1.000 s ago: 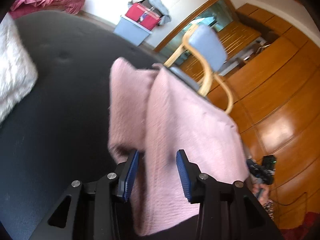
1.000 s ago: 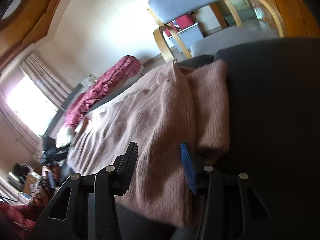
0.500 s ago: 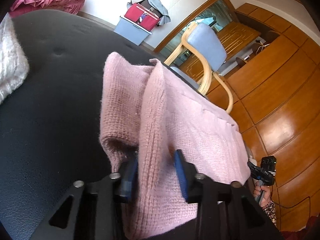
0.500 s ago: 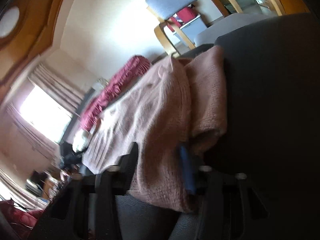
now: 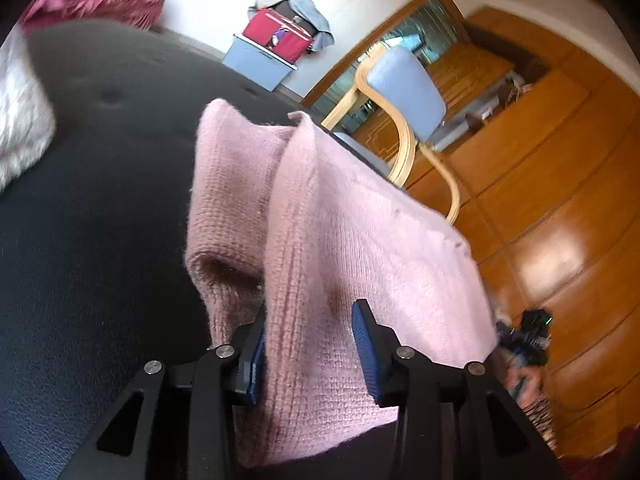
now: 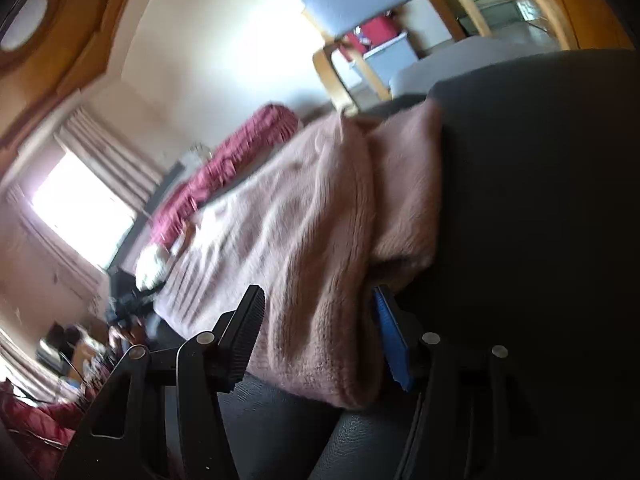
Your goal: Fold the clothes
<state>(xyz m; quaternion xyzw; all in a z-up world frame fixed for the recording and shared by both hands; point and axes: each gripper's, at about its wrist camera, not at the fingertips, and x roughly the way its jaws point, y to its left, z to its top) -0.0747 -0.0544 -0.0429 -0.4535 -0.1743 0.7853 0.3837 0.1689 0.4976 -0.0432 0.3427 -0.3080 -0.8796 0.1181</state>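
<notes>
Both the left gripper (image 5: pixel 308 350) and right gripper (image 6: pixel 320 332), clamped half a second ago, are opening around the pink knit sweater (image 5: pixel 360 248) on the black couch (image 5: pixel 92 208): near hem released, fold likely set.

The sweater (image 5: pixel 360 248) is pink knitted cloth, ribbed and fuzzy. It lies on a black surface (image 5: pixel 100 220) of grained, faintly shiny leather (or imitation). The chair (image 5: pixel 404 92) has pale bentwood under matt blue cloth; the floor (image 5: pixel 560 240) is glossy wood.
</notes>
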